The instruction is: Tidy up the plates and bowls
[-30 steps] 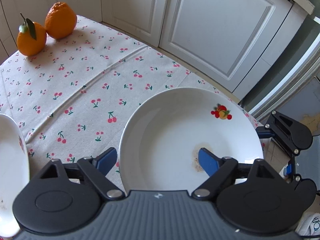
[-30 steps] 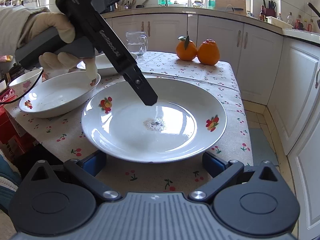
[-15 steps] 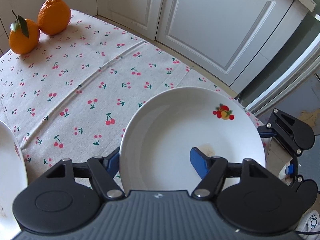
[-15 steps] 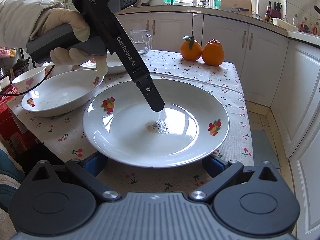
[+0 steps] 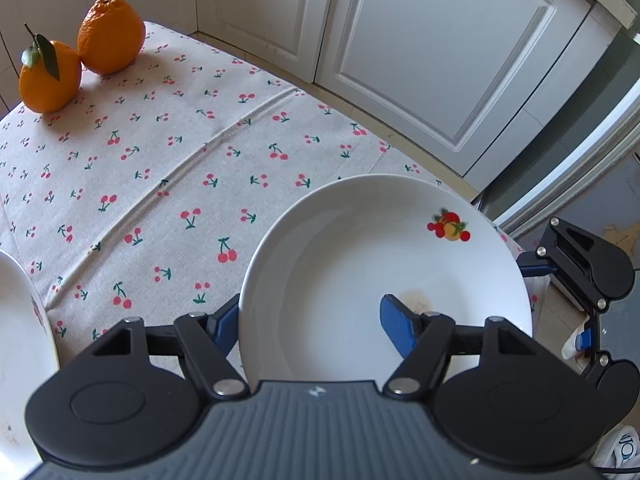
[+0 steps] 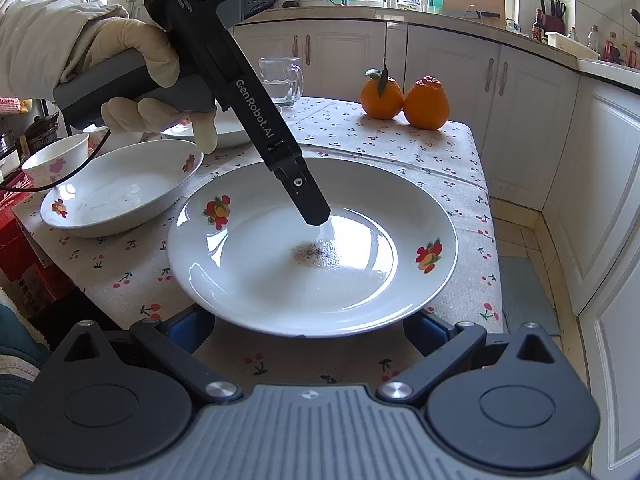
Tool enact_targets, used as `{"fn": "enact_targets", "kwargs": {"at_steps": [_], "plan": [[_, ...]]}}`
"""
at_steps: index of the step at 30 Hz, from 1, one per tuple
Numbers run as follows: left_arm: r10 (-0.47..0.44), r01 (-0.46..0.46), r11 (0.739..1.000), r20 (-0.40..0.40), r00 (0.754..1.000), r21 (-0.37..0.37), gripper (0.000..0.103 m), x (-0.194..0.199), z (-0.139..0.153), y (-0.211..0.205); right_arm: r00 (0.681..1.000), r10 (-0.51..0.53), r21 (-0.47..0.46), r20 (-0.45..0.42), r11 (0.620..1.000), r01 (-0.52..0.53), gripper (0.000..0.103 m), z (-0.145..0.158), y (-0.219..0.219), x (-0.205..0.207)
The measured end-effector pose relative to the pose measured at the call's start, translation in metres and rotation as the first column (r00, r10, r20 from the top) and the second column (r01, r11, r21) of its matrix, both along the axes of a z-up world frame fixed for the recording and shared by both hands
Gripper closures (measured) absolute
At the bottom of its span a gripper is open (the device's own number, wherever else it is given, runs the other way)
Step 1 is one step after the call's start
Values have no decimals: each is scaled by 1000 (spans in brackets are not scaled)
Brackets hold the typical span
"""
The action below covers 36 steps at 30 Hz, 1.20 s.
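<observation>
A white plate [image 5: 360, 280] with fruit decals and a brown stain lies near the corner of the cherry-print tablecloth [image 5: 160, 168]. My left gripper [image 5: 312, 320] is shut across its rim: one blue pad is tucked outside under the rim, and the other presses inside by the stain. In the right wrist view the plate [image 6: 360, 280] fills the middle, and the left gripper [image 6: 316, 216], held in a gloved hand [image 6: 132, 56], points steeply down into it. My right gripper [image 6: 308, 332] stands open at the plate's near edge, holding nothing.
A deeper white dish [image 6: 120, 192] sits left of the plate, with a small pink-flowered bowl [image 6: 56, 156] and another plate [image 6: 232, 128] behind it. A glass mug [image 6: 280, 80] and two oranges [image 6: 404, 96] stand at the far end. White cabinets [image 5: 420, 52] surround the table.
The left gripper's jaws have narrowed from wide open until its pads bear on the plate's rim. The right gripper and the plate have stayed where they were.
</observation>
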<state>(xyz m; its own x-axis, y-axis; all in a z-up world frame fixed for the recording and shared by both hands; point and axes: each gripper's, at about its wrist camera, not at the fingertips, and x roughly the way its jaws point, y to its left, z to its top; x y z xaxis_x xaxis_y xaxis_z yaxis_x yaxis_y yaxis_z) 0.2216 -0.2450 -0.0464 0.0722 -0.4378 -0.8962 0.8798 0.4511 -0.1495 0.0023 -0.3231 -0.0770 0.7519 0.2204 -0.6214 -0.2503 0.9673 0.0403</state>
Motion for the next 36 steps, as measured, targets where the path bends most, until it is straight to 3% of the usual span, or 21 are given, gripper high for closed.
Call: {"fn": "enact_targets", "kwargs": {"at_steps": [23, 36], "plan": [[27, -23, 997, 59, 998, -78, 32, 51, 7, -36, 1000, -27, -29, -9, 999, 27, 1, 0, -31, 51], [42, -38, 995, 45, 998, -88, 32, 66, 1, -44, 999, -48, -35, -19, 998, 47, 1, -2, -36, 70]]}}
